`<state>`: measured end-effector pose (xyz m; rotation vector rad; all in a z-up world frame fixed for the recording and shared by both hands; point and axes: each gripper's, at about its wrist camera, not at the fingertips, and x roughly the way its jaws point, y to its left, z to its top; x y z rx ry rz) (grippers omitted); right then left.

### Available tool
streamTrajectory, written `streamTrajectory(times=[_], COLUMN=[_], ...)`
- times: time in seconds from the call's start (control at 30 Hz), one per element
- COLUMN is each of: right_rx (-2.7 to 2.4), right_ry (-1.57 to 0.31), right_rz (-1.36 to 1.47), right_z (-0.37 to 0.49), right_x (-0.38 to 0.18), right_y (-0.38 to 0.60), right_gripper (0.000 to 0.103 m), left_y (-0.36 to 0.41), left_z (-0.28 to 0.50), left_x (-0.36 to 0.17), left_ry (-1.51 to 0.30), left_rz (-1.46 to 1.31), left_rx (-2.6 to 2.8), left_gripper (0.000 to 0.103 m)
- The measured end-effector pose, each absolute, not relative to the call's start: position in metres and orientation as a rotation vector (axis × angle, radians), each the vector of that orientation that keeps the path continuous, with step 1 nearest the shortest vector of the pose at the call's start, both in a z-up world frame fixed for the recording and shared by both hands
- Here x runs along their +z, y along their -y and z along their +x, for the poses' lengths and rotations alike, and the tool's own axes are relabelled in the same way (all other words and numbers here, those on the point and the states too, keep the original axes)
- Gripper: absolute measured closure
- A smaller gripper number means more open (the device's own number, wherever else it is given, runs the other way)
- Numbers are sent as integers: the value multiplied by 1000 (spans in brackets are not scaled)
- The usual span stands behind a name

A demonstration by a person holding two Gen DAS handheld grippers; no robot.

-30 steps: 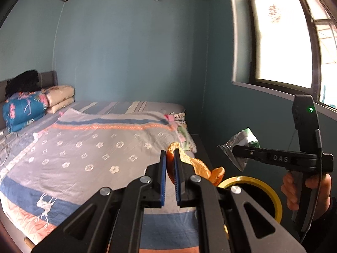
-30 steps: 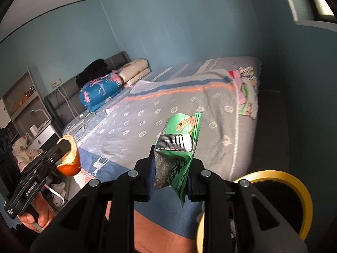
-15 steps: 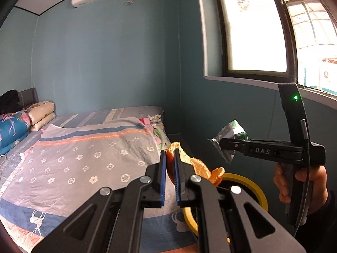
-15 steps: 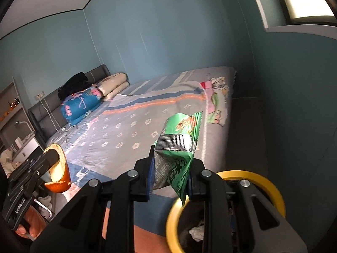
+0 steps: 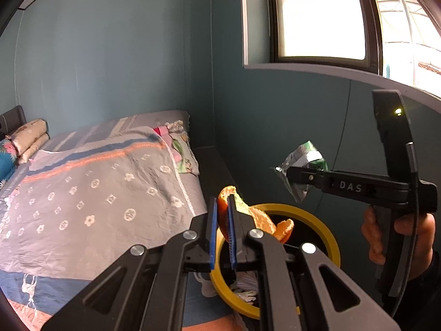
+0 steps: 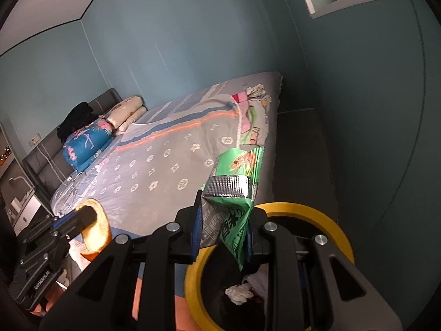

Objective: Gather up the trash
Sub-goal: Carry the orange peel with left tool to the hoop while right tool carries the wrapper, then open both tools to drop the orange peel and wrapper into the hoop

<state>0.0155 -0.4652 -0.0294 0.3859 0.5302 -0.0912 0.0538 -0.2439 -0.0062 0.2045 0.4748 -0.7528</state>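
My left gripper [image 5: 222, 222] is shut on an orange peel [image 5: 256, 220], which hangs over the near rim of a yellow-rimmed trash bin [image 5: 325, 234]. In the right wrist view that peel [image 6: 96, 229] shows at the lower left, left of the bin. My right gripper [image 6: 223, 218] is shut on a green and silver snack wrapper [image 6: 234, 187], held above the bin's yellow rim [image 6: 325, 218]. White crumpled paper [image 6: 239, 293] lies inside the bin. From the left wrist view the wrapper [image 5: 301, 171] sits high and right of the bin, with a hand [image 5: 399, 237] on the handle.
A bed with a grey patterned quilt [image 5: 96, 193] fills the left side, pillows and a blue bundle [image 6: 85, 143] at its head. Teal walls close in behind and right, with a window [image 5: 319, 16] above. A dark floor strip [image 6: 300, 151] runs between bed and wall.
Both grippers have swung right and slightly down. The bin has come closer under them and shows more of its rim and contents. Both grips are unchanged.
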Motion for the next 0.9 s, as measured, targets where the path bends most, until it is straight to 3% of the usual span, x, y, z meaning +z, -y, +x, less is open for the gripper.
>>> streamTrajectory(times=[0.9], right_rx=[-132], right_ry=[-706], right_rz=[463], right_z=[67], right_x=[-101], right_y=[511], right_gripper=[76], left_y=[309], left_z=[108], left_x=[-107], left_ry=[-760], left_rz=[208], left_rx=[-824], left_gripper=[97])
